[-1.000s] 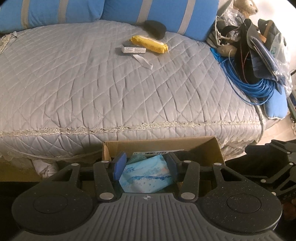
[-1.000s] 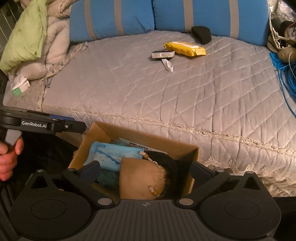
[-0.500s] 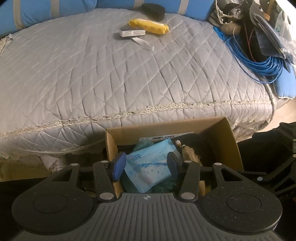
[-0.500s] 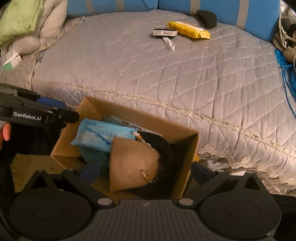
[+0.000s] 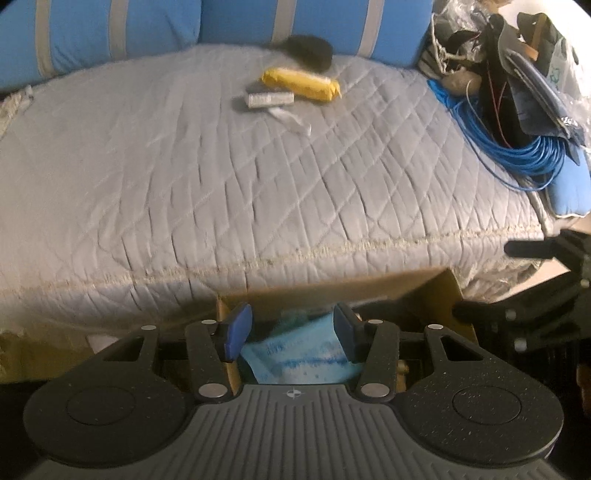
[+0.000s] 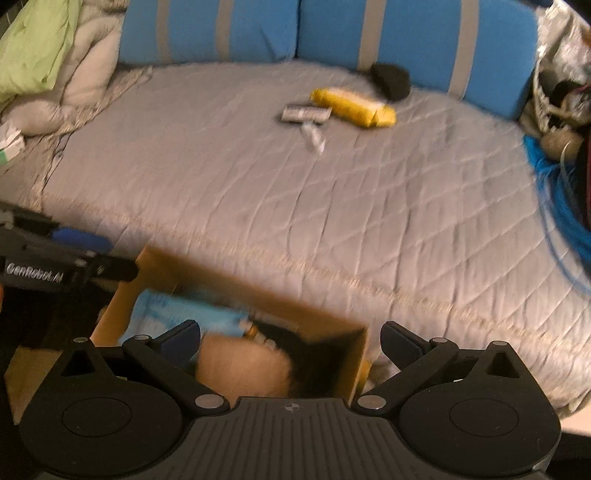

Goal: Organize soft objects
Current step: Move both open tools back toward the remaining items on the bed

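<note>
A cardboard box (image 5: 439, 291) (image 6: 258, 291) stands on the floor against the bed's front edge. In it lie a light blue soft pack (image 5: 303, 354) (image 6: 177, 310) and a tan and black soft toy (image 6: 243, 365). My left gripper (image 5: 291, 328) is open above the blue pack, not touching it. My right gripper (image 6: 291, 339) is wide open above the toy and the box's right wall. A yellow pack (image 5: 301, 83) (image 6: 352, 107), a black soft object (image 5: 308, 50) (image 6: 391, 79), a small grey box (image 5: 269, 98) and a white strip (image 5: 291, 120) lie far back on the bed.
The grey quilted bedspread (image 5: 184, 177) fills the middle. Blue striped pillows (image 6: 406, 33) line the back. Blue cable coils (image 5: 532, 155) and bags are at the right. Green and beige bedding (image 6: 48, 55) is piled at the far left.
Both grippers have risen and tilted up toward the bed. The left jaws have let go of the blue pack, which now lies in the box. The toy stays in the box.
</note>
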`<move>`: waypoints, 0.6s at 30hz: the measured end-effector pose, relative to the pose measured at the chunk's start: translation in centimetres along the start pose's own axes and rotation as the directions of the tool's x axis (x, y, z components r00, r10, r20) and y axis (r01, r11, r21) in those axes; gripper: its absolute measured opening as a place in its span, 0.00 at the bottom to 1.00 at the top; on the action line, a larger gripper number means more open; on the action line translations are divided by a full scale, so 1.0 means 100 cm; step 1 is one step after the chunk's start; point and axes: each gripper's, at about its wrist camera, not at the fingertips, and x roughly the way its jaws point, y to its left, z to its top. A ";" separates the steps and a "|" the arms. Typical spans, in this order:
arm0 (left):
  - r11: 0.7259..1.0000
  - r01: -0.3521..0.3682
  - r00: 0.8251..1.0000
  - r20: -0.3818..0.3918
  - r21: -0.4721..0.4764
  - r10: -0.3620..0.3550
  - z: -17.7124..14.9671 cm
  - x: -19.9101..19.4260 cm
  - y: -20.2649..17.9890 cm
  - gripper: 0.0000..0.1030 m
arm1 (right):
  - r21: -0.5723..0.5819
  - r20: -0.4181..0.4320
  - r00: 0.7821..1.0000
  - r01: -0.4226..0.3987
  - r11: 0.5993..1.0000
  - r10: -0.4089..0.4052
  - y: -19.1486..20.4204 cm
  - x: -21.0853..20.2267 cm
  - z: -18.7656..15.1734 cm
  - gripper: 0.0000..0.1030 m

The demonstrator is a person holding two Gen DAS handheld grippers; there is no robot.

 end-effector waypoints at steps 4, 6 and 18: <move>0.999 -0.015 0.998 0.055 0.028 0.013 0.012 -0.004 -0.003 0.47 | 0.013 0.065 0.997 0.035 0.999 -0.036 -0.011 0.003 0.017 1.00; 0.999 -0.019 0.996 0.092 0.038 0.016 0.020 -0.006 -0.003 0.47 | 0.031 0.090 0.995 0.035 0.999 -0.038 -0.019 0.006 0.027 1.00; 0.998 -0.057 0.974 0.221 0.032 0.048 0.079 0.001 0.000 0.47 | 0.005 0.211 0.977 0.036 0.999 -0.036 -0.044 0.027 0.079 1.00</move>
